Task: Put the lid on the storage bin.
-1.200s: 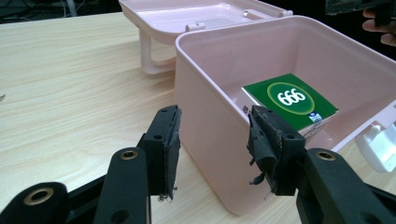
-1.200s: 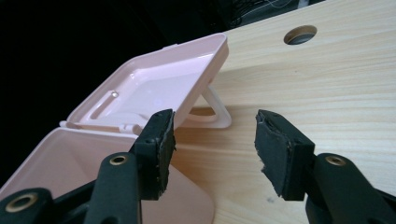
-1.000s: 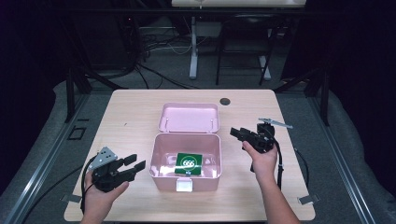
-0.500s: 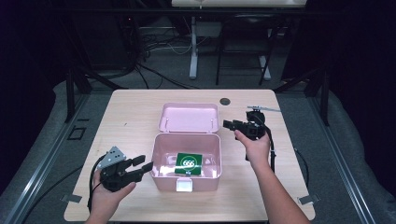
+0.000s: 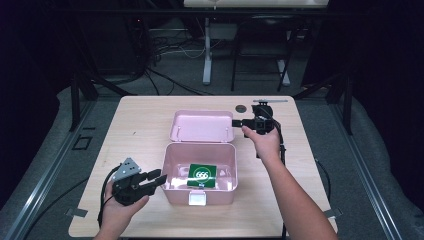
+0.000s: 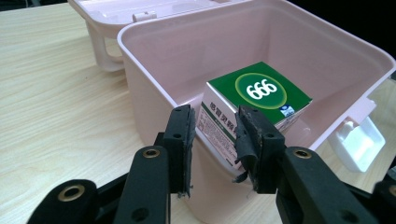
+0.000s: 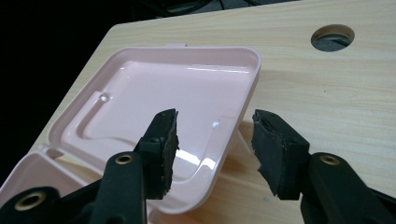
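Sitting near the middle of the pale wooden bench (image 5: 145,125) is an open pink plastic box (image 5: 200,187), its pink hinged lid (image 5: 202,125) thrown back and lying inside-up toward the far edge. Inside the box a green cardboard carton marked 666 in white (image 5: 202,174) rests on the bottom, right of centre in the high view; in the left gripper view the carton (image 6: 257,100) lies tilted, one corner raised against the far wall. A white latch (image 5: 197,199) hangs on the box's near wall.

At the box's left near corner, the left hand-held gripper (image 5: 155,179) is held low over the bench by the person's left hand (image 5: 117,210), its jaws parted and pointing at the box. In its own view the left hand-held gripper (image 6: 215,144) has its two black jaws set on either side of the box's near rim, one outside the wall and one over the interior, with a clear gap and nothing clamped.

Across the bench, the right hand-held gripper (image 5: 236,122) is held by the right hand (image 5: 262,142) at the lid's right edge. In its own view the right hand-held gripper (image 7: 215,149) stands wide open, one jaw over the lid's glossy inner face (image 7: 163,102), the other over bare wood, with the lid's rim between them and untouched as far as can be told. A round cable hole (image 7: 332,37) lies farther back in the bench.
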The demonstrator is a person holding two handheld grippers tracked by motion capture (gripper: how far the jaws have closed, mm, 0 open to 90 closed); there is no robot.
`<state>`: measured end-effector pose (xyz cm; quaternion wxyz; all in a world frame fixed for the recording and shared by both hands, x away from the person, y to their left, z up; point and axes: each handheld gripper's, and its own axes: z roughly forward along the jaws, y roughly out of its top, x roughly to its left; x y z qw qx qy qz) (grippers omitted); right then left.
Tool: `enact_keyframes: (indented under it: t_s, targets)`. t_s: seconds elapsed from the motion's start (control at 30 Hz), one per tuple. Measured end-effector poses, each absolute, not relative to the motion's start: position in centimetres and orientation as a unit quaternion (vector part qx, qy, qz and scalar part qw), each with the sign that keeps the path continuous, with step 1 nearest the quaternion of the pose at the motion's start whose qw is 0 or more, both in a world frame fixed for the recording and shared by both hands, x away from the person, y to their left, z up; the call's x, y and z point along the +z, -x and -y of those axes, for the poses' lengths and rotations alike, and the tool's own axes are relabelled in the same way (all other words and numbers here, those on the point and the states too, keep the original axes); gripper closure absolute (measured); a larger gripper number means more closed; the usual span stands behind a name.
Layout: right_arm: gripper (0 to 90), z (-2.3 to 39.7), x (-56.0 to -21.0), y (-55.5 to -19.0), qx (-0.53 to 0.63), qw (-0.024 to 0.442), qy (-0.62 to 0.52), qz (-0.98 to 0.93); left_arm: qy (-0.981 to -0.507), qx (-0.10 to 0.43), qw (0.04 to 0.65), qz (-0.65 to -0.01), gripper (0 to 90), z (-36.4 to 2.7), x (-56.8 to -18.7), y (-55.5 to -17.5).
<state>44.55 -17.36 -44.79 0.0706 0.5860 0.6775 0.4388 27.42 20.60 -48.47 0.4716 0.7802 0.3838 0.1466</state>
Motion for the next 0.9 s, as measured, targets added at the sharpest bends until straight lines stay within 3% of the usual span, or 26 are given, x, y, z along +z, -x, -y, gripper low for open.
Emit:
enact_keyframes:
  t_s: [0.37, 0.6, 0.9]
  targets:
    - [53.8, 17.1, -46.4, -47.6, 0.402, 0.047, -0.620, -0.672, -0.781, 0.149, 0.467, -0.386, 69.2, -20.7, -48.8, -27.4]
    - [59.9, 16.1, -47.1, -48.9, 0.377, 0.066, -0.627, -0.678, -0.782, 0.151, 0.467, -0.384, 69.3, -20.7, -48.8, -27.4]
    - [62.3, 15.2, -48.0, -50.2, 0.357, 0.054, -0.638, -0.680, -0.783, 0.155, 0.465, -0.383, 70.3, -20.6, -48.8, -27.5]
